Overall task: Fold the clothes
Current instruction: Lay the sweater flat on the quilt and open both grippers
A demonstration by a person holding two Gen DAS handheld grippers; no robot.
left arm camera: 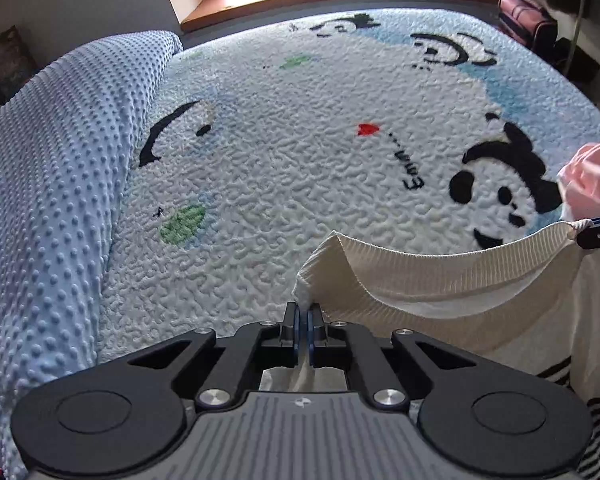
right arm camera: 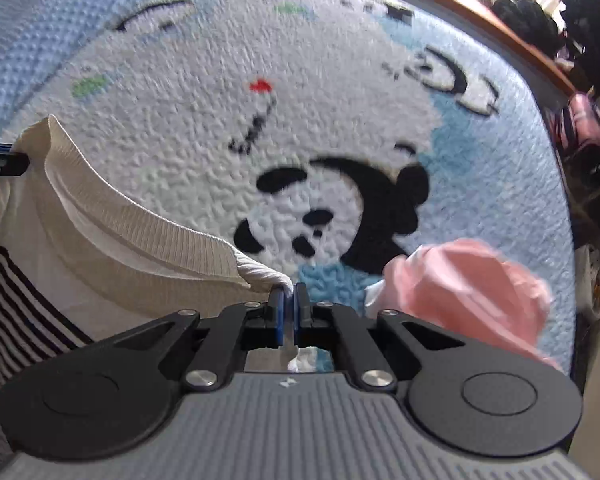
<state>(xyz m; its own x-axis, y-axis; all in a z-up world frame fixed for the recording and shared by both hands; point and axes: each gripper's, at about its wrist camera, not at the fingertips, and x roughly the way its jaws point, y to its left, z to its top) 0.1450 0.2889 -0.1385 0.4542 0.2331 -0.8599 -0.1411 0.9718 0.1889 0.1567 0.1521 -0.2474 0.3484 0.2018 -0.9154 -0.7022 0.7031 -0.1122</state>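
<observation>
I am holding a cream sweater (left arm camera: 440, 280) up by its ribbed hem, one corner in each claw. My left claw (left arm camera: 303, 314) is clenched on the left corner, and my right claw (right arm camera: 288, 296) is pinching the right one, so the hem is sagging in a curve between them. The rest of the sweater, striped lower down, is hanging below and toward me, clear of the panda blanket (left arm camera: 300, 160) ahead of both claws. A pink garment (right arm camera: 472, 284) is lying just right of my right claw. I judge I am spreading the sweater or carrying one edge over; these views fit either. Next, I think, I am needing to keep both pinches firm and the hem level while lowering it ahead of the claws, clear of the pink garment.
</observation>
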